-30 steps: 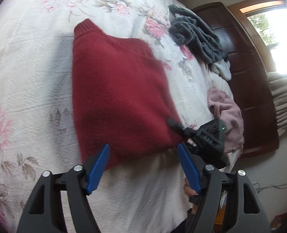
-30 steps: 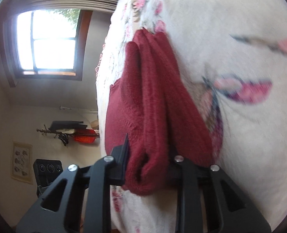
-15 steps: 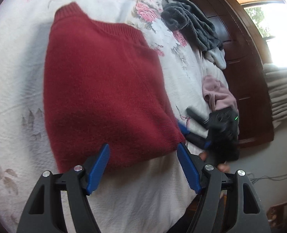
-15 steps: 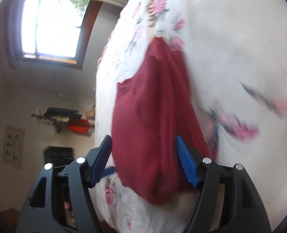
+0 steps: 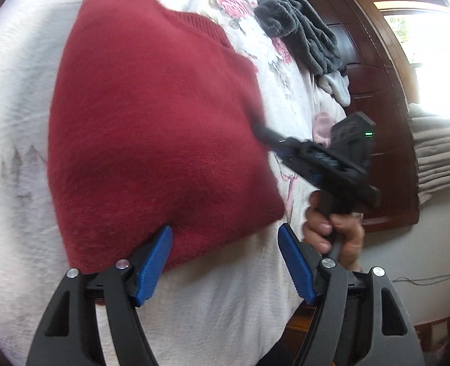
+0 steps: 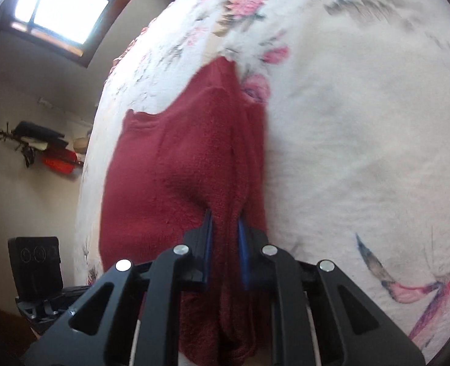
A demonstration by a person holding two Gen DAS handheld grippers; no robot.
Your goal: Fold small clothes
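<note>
Right gripper (image 6: 225, 228) fingers pinch red sweater (image 5: 151, 128) edge; left gripper (image 5: 225, 244) fingers wide.

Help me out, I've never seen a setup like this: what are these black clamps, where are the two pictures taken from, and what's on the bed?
No robot here: a person holds two hand-held grippers, each with a camera looking along its fingers. The left view shows the open left gripper over a red sweater lying on a floral bedspread, with grey clothes farther back and a hand holding the right gripper. The right view shows that gripper shut on the sweater's edge.
</note>
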